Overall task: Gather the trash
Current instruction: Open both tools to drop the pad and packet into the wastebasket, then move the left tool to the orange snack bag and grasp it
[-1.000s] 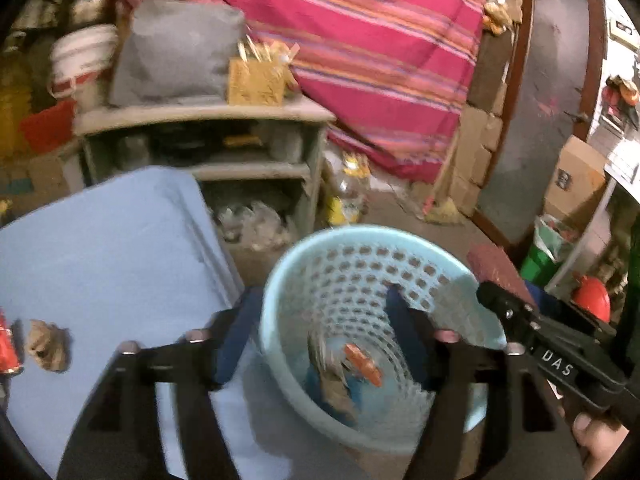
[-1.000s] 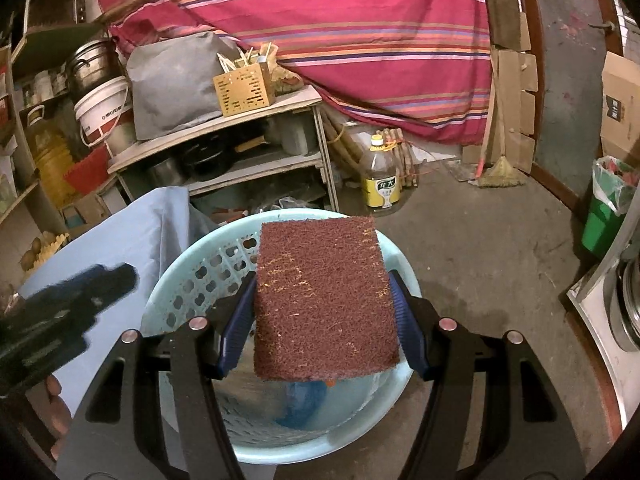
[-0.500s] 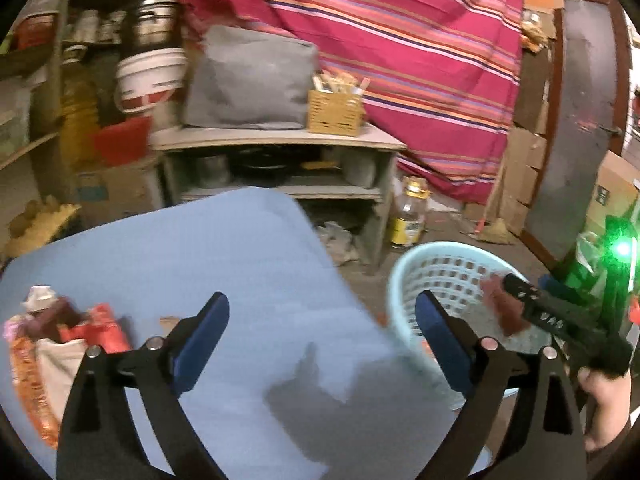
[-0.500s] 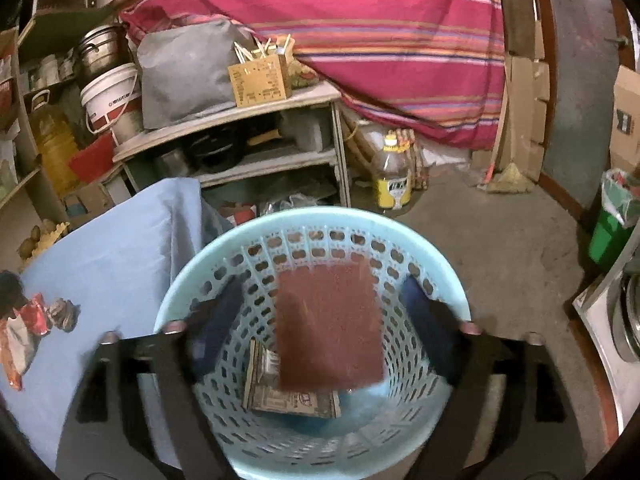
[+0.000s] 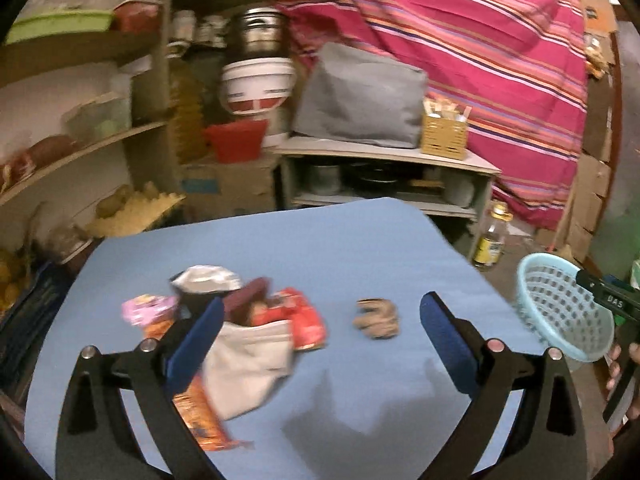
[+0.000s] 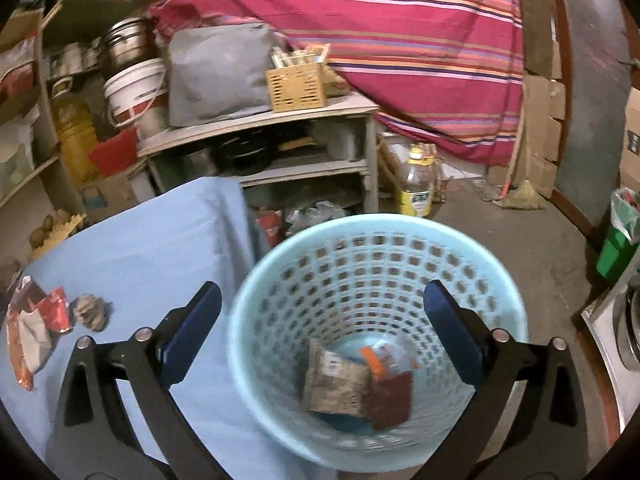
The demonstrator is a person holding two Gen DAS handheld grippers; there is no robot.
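Both grippers are standing wide and empty: the left gripper (image 5: 320, 320), over the basket a second ago, is now hovering above wrappers (image 5: 248, 344) on the blue table (image 5: 320, 248); the right gripper (image 6: 322, 312), jaws just opening, is hanging over the pale basket (image 6: 280, 272), the dropped brown pad (image 6: 390, 400) lying inside, beside cluttered shelves (image 6: 260, 124).
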